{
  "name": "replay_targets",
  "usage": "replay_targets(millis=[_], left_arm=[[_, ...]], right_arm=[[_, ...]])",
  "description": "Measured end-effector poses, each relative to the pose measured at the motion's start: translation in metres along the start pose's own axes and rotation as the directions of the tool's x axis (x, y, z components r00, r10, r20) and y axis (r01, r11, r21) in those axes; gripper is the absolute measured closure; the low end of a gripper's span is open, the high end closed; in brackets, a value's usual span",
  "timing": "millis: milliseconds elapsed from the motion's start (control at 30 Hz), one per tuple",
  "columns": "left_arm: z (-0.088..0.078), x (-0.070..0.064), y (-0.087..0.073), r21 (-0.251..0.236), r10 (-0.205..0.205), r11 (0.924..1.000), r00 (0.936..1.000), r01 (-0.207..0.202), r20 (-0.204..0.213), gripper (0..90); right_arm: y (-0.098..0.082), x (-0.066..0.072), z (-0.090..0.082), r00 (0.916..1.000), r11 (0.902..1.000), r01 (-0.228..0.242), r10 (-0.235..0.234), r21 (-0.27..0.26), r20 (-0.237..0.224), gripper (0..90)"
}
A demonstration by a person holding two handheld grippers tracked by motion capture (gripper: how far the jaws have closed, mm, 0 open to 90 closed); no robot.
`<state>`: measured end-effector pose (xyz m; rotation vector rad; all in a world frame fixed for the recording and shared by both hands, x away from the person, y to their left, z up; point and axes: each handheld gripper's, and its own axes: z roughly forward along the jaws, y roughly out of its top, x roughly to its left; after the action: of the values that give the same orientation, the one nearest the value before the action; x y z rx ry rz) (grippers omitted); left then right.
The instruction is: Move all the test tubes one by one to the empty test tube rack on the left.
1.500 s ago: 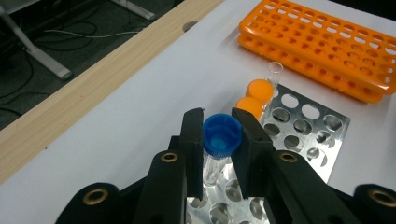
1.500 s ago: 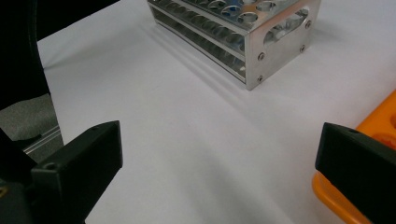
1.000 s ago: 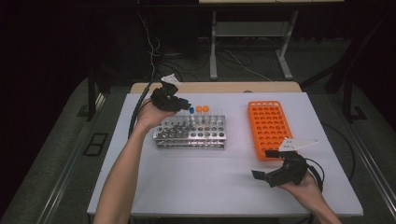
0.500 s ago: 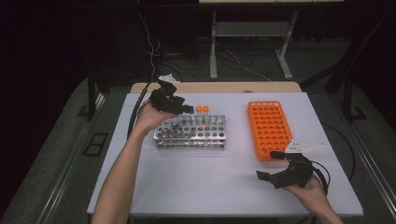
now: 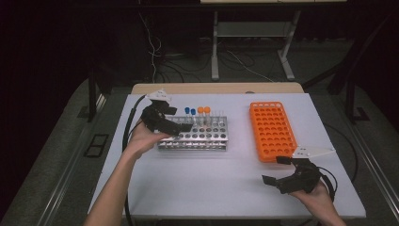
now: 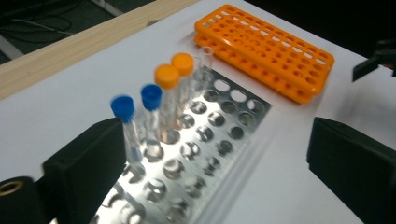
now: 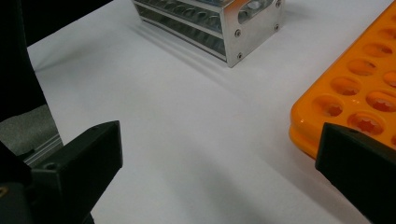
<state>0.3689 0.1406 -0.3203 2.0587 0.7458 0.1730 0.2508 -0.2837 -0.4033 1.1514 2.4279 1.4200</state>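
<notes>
A metal tube rack (image 5: 207,140) stands at the middle of the white table (image 5: 211,183). Along its far row are two blue-capped tubes (image 6: 151,95), two orange-capped tubes (image 6: 166,76) and an uncapped clear tube (image 6: 205,53). My left gripper (image 5: 181,119) hovers over the rack's left end. Its jaws have just been opening and now stand wide apart, pressing on nothing; the nearest blue-capped tube (image 6: 122,106) stands free beside one jaw. An empty orange rack (image 5: 273,129) lies to the right. My right gripper (image 5: 275,170) rests open near the table's front right, aimed at the gap between the racks.
A wooden strip (image 5: 216,88) borders the table's far edge. In the right gripper view the metal rack's end plate (image 7: 243,28) and the orange rack's corner (image 7: 364,93) flank bare table (image 7: 196,116). Cables trail from both grippers.
The left gripper has drawn back from the tubes toward the rack's left end, and its jaws have gone from shut to wide open. The right gripper has barely moved.
</notes>
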Motion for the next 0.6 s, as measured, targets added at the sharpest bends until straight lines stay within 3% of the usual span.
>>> replay_targets(millis=[300,600], left_arm=[[-0.015,-0.024,-0.036,-0.075,-0.012,0.9971,0.9998,0.013,0.016,0.0],[-0.021,-0.042,-0.084,-0.138,-0.046,0.9893,0.9987,0.048,0.02,0.0]], right_arm=[[-0.004,0.004,0.002,1.0,1.0,0.0,0.0,0.006,-0.003,0.2],[-0.008,0.005,0.001,1.0,1.0,0.004,-0.004,-0.001,0.0,0.2]])
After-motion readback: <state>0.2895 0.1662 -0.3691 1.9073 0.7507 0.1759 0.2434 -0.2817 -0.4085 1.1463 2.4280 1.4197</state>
